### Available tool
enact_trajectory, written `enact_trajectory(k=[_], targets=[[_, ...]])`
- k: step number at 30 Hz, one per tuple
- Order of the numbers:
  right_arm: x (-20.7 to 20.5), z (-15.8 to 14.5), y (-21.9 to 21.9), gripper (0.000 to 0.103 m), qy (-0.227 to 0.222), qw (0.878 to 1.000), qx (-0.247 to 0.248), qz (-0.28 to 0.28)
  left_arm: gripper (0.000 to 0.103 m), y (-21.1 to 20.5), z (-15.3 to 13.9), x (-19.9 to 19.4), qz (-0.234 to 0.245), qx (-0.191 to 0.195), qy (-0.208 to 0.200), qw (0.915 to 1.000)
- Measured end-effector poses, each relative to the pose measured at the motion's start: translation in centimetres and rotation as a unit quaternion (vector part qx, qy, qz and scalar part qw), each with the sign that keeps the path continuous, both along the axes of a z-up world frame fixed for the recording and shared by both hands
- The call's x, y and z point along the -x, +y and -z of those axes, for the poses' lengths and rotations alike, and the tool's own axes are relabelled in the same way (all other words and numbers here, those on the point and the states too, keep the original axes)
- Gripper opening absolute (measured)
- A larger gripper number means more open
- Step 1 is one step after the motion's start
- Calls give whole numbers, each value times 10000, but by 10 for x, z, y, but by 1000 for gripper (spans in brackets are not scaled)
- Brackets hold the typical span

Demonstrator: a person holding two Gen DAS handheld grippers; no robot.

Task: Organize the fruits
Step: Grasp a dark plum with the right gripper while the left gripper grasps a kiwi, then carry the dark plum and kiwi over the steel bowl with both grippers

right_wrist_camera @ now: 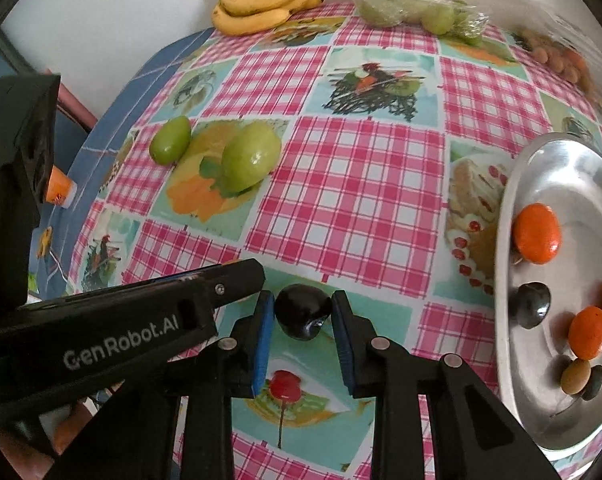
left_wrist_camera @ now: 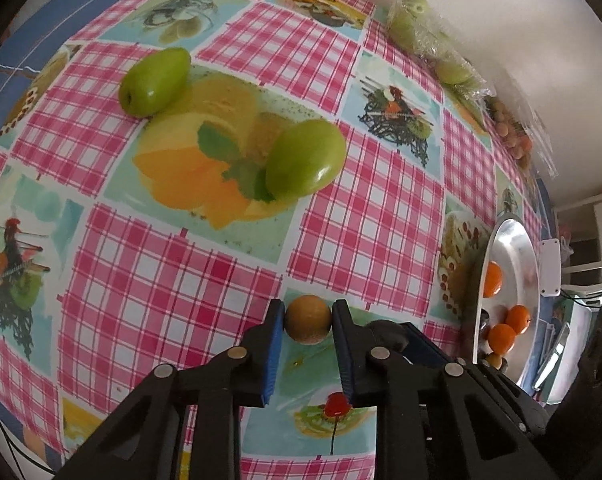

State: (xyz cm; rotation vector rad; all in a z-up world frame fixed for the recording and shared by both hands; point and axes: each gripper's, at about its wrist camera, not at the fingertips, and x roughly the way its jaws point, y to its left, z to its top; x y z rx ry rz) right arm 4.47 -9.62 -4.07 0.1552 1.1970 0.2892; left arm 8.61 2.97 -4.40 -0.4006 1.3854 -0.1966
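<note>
My left gripper (left_wrist_camera: 307, 307) is shut on a small round brown fruit (left_wrist_camera: 307, 320), its blue pads pressing both sides, low over the checked tablecloth. My right gripper (right_wrist_camera: 303, 300) is shut on a dark purple, almost black fruit (right_wrist_camera: 303, 312). The left gripper's black body (right_wrist_camera: 121, 320) lies just left of the right one. Two green oval fruits (left_wrist_camera: 155, 82) (left_wrist_camera: 305, 162) lie further out on the cloth and show in the right wrist view too (right_wrist_camera: 171, 140) (right_wrist_camera: 251, 156). A metal tray (right_wrist_camera: 573, 168) at the right holds orange fruits (right_wrist_camera: 537, 234), a dark fruit (right_wrist_camera: 533, 305) and a brown one (right_wrist_camera: 576, 376).
Bananas (right_wrist_camera: 265, 0) lie at the table's far edge against the wall. Beside them is a plastic bag of green fruits (right_wrist_camera: 413, 6), and further right a bag of small brown fruits (right_wrist_camera: 553, 54). The tray's rim (left_wrist_camera: 509, 222) is at the right in the left wrist view.
</note>
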Motion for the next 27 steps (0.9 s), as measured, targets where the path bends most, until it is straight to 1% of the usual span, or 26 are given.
enact_trajectory(k=[8, 15, 20, 27], targets=[[2, -19, -11, 30, -241, 9995, 21, 184, 26, 8, -11, 0, -99, 64, -214, 9997], [2, -25, -23, 30, -277, 9987, 77, 430, 26, 12, -15, 0, -221, -65, -316, 9992], [2, -35, -41, 30, -299, 9961, 265, 788, 26, 10, -15, 0, -218, -226, -347, 9989], [2, -39, -77, 30, -146, 9907, 262, 1331, 26, -3, -16, 0, -92, -439, -375, 9983]])
